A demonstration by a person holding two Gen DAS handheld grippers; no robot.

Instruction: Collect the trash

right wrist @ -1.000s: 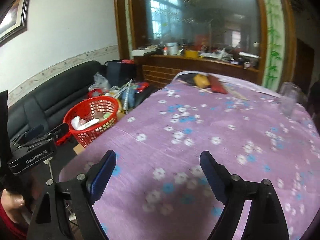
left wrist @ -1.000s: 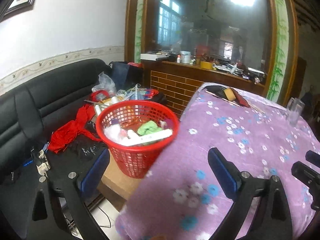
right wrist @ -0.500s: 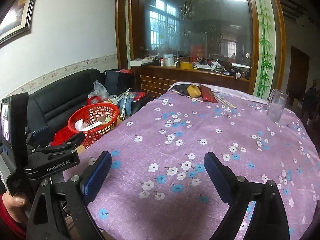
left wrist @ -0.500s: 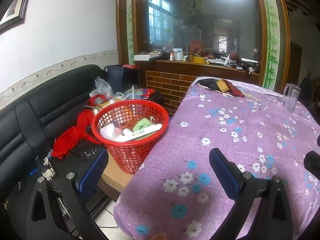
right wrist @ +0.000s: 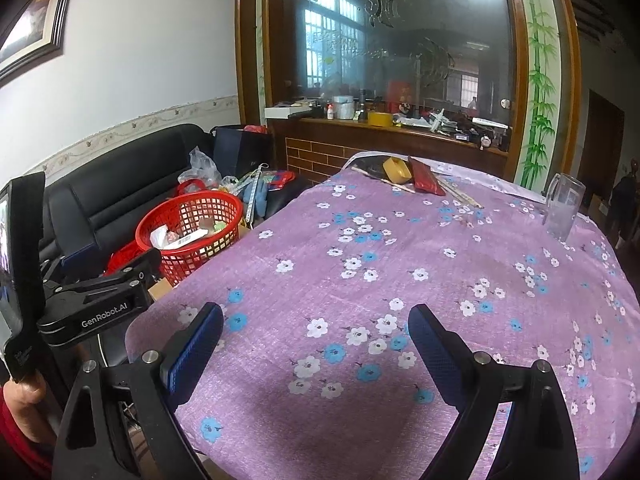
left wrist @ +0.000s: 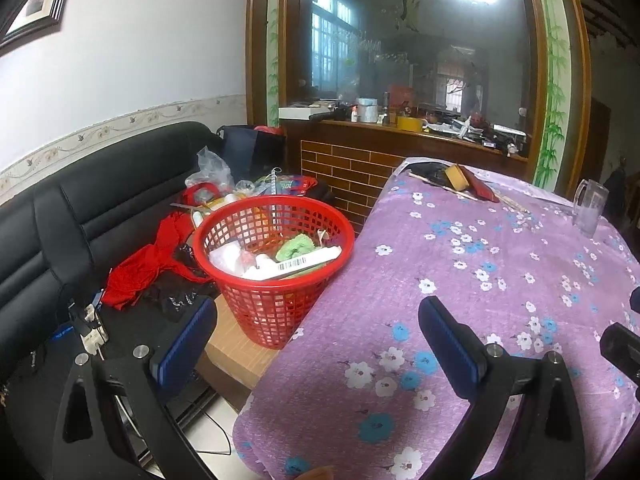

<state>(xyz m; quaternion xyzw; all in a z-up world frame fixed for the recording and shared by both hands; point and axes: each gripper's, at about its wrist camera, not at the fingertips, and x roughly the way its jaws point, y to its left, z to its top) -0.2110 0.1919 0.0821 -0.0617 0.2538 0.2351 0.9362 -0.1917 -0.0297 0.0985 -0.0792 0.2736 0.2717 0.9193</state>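
Both your grippers, left gripper and right gripper, stand wide open and empty, and the red plastic mesh basket of trash sits beside the purple flowered tablecloth, nearer your left

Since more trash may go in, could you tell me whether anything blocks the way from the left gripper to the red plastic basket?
Nothing visible does: the open left gripper faces the red plastic basket across clear space.

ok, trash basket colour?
Red basket, open lattice sides; clearest in the left wrist view.
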